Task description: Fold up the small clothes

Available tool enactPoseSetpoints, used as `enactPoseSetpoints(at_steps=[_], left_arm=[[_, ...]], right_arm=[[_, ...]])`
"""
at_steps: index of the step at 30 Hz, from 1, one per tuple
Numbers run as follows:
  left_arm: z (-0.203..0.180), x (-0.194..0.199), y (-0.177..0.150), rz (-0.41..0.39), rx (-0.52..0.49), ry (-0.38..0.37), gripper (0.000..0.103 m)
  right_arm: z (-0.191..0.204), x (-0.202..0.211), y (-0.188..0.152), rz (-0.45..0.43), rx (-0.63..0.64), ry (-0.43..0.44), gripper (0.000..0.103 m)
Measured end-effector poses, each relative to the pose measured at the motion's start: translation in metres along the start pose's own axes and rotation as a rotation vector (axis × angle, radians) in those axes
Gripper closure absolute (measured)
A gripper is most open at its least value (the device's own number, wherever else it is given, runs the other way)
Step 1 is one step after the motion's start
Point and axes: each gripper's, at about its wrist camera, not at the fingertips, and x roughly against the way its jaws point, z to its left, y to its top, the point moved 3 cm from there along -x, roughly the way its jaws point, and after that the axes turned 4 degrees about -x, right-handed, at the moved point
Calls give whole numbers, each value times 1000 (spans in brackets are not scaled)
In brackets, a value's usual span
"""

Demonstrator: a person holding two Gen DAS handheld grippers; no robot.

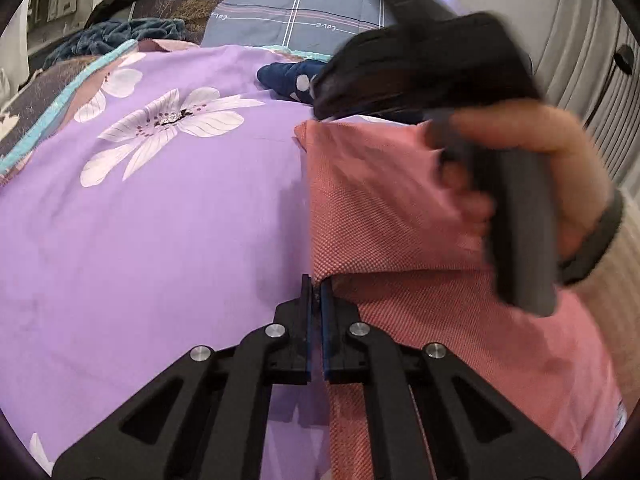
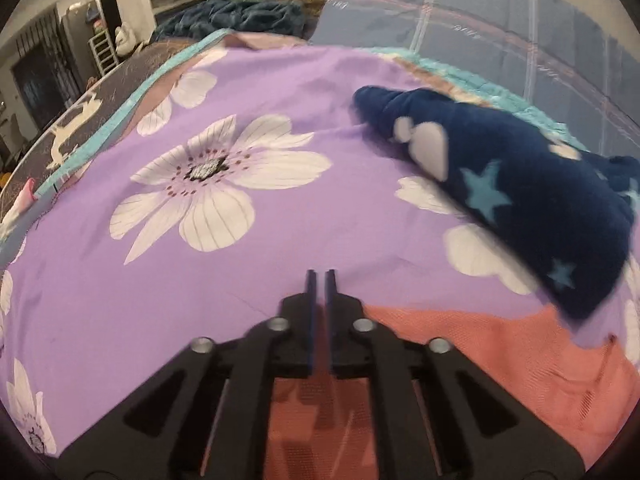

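A pink woven garment (image 1: 400,208) lies on the purple flowered bedsheet (image 1: 160,208), partly folded over itself. My left gripper (image 1: 319,280) is shut on its left edge. My right gripper, seen in the left wrist view as a blurred black body in a hand (image 1: 516,216), is above the garment's far part. In the right wrist view the right gripper (image 2: 320,274) has its jaws nearly closed with nothing visible between the tips, and the pink garment (image 2: 500,344) lies beneath and to its right. A navy garment with stars and white spots (image 2: 520,192) lies beyond.
A blue plaid pillow or sheet (image 1: 296,4) lies at the bed's head. A teal fleece blanket (image 2: 240,16) is bunched at the far left. The bed's left edge with a teal border (image 2: 120,108) drops off. A radiator and wall (image 1: 592,80) are at right.
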Motion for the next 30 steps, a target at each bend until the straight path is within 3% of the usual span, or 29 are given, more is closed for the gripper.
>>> enactPoseSetpoints(at_steps=[1,2,6,9,12,14,15,16,18,19,20,21,23,25,28,30], left_arm=[[-2,2,-1,-4,-9,8,99],[-3,3,-2,-7,-14,11,98],[0,8,0,-19,-11,3,95],[1,19,2,-54,-25,19,95],[-10,40,12,-143,-72,10,95],[-29,51,20,-178,-103,-35,94],[-37,52,24,-182,-114,-50,89],[-49,51,30,-179,-128,-53,76],[-67,44,40,-158,-146,-68,63],[-76,34,48,-142,-145,-78,63],[-81,24,53,-125,-135,-80,63],[-85,14,57,-110,-127,-81,63],[-95,-14,57,-53,-125,-77,63],[-101,-51,41,47,-141,-36,56],[-104,-56,34,35,-157,-17,48],[-109,-58,31,34,-184,5,45]], right_arm=[[-7,14,-3,-24,-14,1,61],[-15,31,-8,-59,-28,10,56],[-63,100,-53,-116,-53,16,59],[-124,144,-114,-118,-128,-42,66],[-190,150,-166,-48,-339,-100,69],[-219,134,-193,20,-449,-101,81],[-224,133,-199,-22,-447,-64,81],[-224,133,-202,-53,-411,-48,81],[-222,133,-200,-58,-421,-52,74],[-221,133,-199,-58,-448,-25,58],[-221,135,-198,-57,-464,6,52],[-220,137,-196,-46,-466,25,53],[-221,153,-199,-57,-493,25,77],[-233,192,-213,-150,-551,74,79],[-286,258,-253,-321,-666,-28,58],[-331,292,-288,-385,-802,-93,58]])
